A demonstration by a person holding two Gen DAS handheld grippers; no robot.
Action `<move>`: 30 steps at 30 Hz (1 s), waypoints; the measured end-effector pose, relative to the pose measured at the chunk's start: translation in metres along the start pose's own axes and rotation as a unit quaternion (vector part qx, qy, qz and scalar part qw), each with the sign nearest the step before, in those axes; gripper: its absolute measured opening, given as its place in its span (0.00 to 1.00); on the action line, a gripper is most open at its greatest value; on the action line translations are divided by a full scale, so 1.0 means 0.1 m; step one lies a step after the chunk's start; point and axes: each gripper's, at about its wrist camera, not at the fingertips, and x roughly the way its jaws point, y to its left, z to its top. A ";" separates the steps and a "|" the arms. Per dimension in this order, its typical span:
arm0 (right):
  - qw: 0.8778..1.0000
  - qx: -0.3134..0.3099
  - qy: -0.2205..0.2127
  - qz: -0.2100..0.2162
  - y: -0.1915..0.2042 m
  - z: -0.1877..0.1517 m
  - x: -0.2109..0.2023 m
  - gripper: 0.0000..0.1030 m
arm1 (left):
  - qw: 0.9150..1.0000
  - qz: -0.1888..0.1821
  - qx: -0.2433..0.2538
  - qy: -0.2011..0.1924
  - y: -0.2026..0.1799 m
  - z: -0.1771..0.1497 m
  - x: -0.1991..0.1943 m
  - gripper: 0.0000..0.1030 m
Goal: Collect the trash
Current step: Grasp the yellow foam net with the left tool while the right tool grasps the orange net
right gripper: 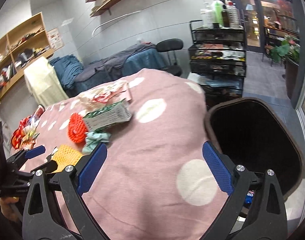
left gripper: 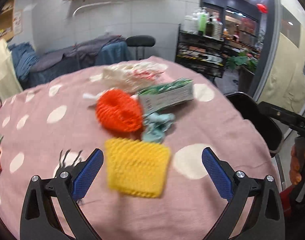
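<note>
The left gripper (left gripper: pixel 152 158), jaws spread and empty, hangs over a yellow foam net (left gripper: pixel 137 170) on the spotted pink cloth (left gripper: pixel 212 132); an orange foam net (left gripper: pixel 118 112) lies just beyond; a green-printed carton (left gripper: pixel 168 97) lies farther right; the right gripper (right gripper: pixel 154 156) gapes empty beside the black bin (right gripper: pixel 252 140).

A yellow foam net sleeve (left gripper: pixel 137 167) lies flat on the pink dotted cloth, directly between and just ahead of the left claw (left gripper: pixel 152 167). Beyond it, an orange foam net (left gripper: pixel 119 111) sits bunched into a ring, touching a crumpled pale-green wad (left gripper: pixel 157 126) on its right. Farther out, a green-and-white carton (left gripper: pixel 168 96) lies on its side, with a crumpled white wrapper printed in red (left gripper: pixel 132 75) farthest off. The black bin (right gripper: pixel 254 140) stands open-mouthed just right of the right claw (right gripper: pixel 154 158).
</note>
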 end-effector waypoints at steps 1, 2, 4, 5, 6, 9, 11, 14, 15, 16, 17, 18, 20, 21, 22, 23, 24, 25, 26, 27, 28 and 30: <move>1.000 -0.006 0.004 0.004 0.06 0.00 0.03 0.92 | 1.000 0.001 -0.007 0.005 0.09 -0.04 0.01 0.95; 1.000 -0.014 0.011 0.010 0.14 0.00 0.08 0.92 | 1.000 0.000 -0.012 0.010 0.15 -0.07 0.03 0.95; 0.999 -0.024 0.020 0.017 0.26 -0.01 0.15 0.92 | 1.000 0.003 -0.013 0.021 0.22 -0.11 0.10 0.95; 0.999 -0.031 0.025 0.022 0.32 -0.02 0.18 0.92 | 1.000 0.004 -0.014 0.028 0.23 -0.12 0.13 0.95; 0.999 -0.036 0.028 0.025 0.37 -0.02 0.22 0.92 | 0.999 0.002 -0.015 0.035 0.24 -0.13 0.17 0.95; 0.997 -0.050 0.040 0.035 0.53 0.01 0.33 0.92 | 0.998 -0.011 -0.005 0.060 0.22 -0.14 0.33 0.95; 0.996 -0.058 0.047 0.048 0.63 0.05 0.40 0.92 | 0.997 0.000 0.001 0.072 0.21 -0.17 0.39 0.79; 0.993 -0.075 0.062 0.071 0.80 0.10 0.52 0.92 | 0.998 -0.009 0.002 0.066 0.22 -0.19 0.36 0.54; 0.991 -0.081 0.069 0.083 0.89 0.12 0.58 0.92 | 0.998 -0.014 -0.002 0.062 0.24 -0.19 0.34 0.48; 0.990 -0.085 0.074 0.090 0.94 0.13 0.63 0.92 | 0.998 -0.021 -0.011 0.060 0.27 -0.19 0.31 0.34; 0.988 -0.090 0.080 0.099 1.00 0.15 0.68 0.92 | 0.998 -0.023 -0.018 0.059 0.31 -0.20 0.29 0.25; 0.986 -0.099 0.086 0.106 1.09 0.16 0.75 0.91 | 0.998 -0.024 -0.026 0.055 0.34 -0.20 0.26 0.23; 0.981 -0.118 0.102 0.119 1.26 0.19 0.89 0.84 | 0.998 -0.016 -0.041 0.040 0.43 -0.20 0.19 0.15; 0.978 -0.124 0.109 0.125 1.33 0.20 0.95 0.82 | 0.998 -0.008 -0.050 0.030 0.48 -0.20 0.13 0.14; 0.976 -0.131 0.117 0.132 1.42 0.21 1.01 0.80 | 0.998 0.003 -0.061 0.020 0.55 -0.21 0.06 0.14; 0.972 -0.141 0.126 0.138 1.51 0.22 1.09 0.78 | 0.997 0.012 -0.073 0.012 0.62 -0.20 0.01 0.13; 0.970 -0.148 0.133 0.142 1.59 0.23 1.16 0.77 | 0.996 0.022 -0.086 0.002 0.70 -0.20 -0.05 0.13; 0.967 -0.157 0.140 0.142 1.67 0.23 1.24 0.74 | 0.995 0.033 -0.099 -0.006 0.79 -0.19 -0.11 0.12; 0.966 -0.166 0.146 0.136 1.73 0.23 1.31 0.70 | 0.993 0.040 -0.107 -0.011 0.86 -0.19 -0.16 0.12; 0.964 -0.173 0.152 0.131 1.79 0.22 1.38 0.69 | 0.992 0.047 -0.116 -0.015 0.94 -0.19 -0.20 0.12; 0.963 -0.180 0.159 0.124 1.85 0.21 1.46 0.66 | 0.991 0.051 -0.122 -0.018 0.99 -0.19 -0.23 0.12; 0.961 -0.186 0.172 0.114 1.92 0.19 1.60 0.57 | 0.989 0.055 -0.133 -0.021 1.05 -0.20 -0.26 0.12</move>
